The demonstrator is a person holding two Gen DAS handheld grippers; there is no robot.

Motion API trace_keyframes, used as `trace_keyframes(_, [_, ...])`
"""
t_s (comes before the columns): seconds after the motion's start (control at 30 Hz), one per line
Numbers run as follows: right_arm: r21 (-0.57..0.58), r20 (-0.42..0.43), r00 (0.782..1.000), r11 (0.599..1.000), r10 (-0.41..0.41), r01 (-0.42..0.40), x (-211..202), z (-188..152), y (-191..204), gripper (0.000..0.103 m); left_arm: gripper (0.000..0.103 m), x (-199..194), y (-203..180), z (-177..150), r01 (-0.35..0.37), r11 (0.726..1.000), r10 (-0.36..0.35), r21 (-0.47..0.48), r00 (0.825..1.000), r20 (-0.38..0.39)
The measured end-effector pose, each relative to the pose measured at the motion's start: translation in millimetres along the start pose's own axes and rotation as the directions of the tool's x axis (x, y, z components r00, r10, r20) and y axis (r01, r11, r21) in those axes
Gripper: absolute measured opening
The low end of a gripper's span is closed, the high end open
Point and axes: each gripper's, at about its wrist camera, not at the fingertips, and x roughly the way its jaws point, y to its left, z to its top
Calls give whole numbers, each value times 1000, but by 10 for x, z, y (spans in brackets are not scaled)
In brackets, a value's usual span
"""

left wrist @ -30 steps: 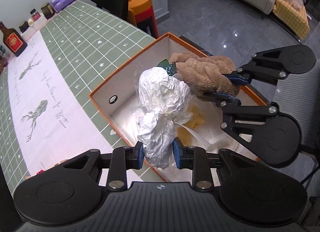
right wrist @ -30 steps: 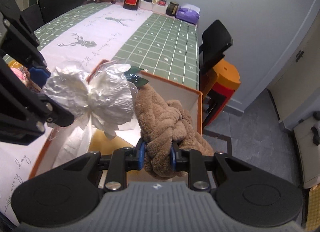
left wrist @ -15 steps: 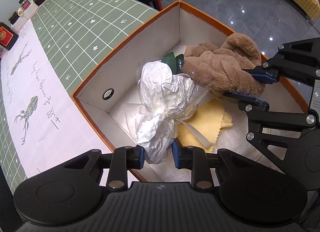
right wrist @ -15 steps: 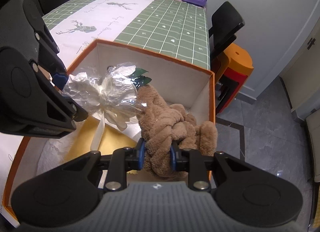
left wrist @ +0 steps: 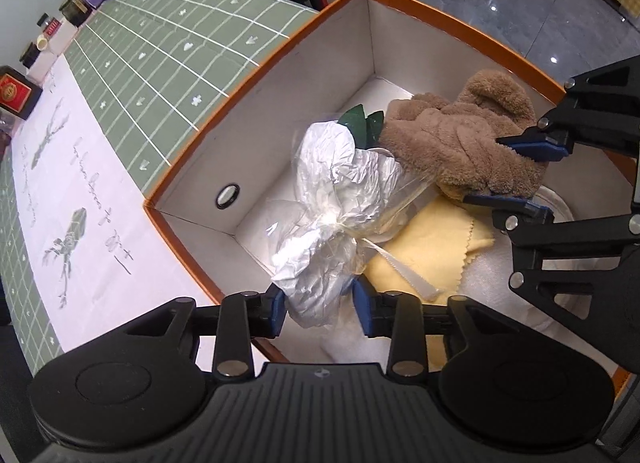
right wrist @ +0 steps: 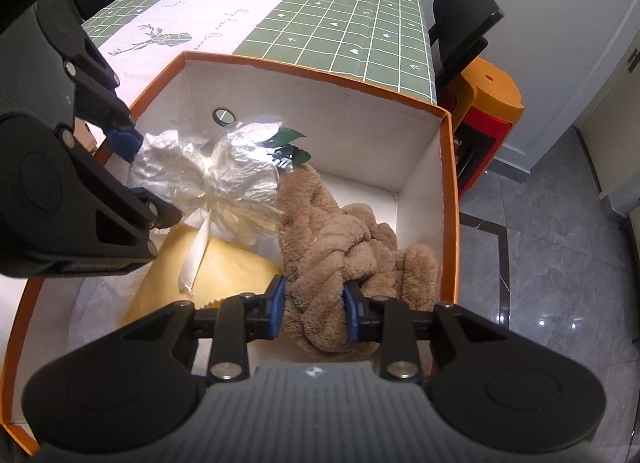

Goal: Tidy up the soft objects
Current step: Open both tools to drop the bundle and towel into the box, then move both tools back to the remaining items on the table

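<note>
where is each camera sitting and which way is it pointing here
Left wrist view: sits on the left gripper, looking forward and down into the orange-rimmed white-lined box; its own jaws clamp the silver foil-wrapped bundle, and the right gripper reaches in from the right.
Right wrist view: sits on the right gripper, looking down into the same box toward the green grid tablecloth; its jaws clamp the brown plush toy, and the left gripper enters from the left.
Shared: box, bundle, plush, yellow cloth.
</note>
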Motion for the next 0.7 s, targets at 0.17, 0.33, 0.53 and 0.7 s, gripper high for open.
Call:
trace_keyframes(0.17, [-3, 7, 1000, 1000, -13, 13, -54, 30, 50, 37, 51, -32, 82, -35, -6, 1000, 6, -8, 1000, 23])
trace_keyframes(0.33, [-30, 37, 999, 999, -37, 38, -188, 55, 143, 45, 56, -190, 122, -96, 0, 1000, 0, -7, 997, 79])
trace_keyframes(0.53, [-44, 43, 998, 998, -52, 54, -361, 74, 255, 45, 56, -400, 128, -210, 5, 1000, -4, -11, 993, 118])
trace_keyframes(0.7, [-60, 78, 995, 996, -59, 64, -570, 67, 418, 46, 55, -603, 194, -403, 15, 1000, -12, -19, 988, 157])
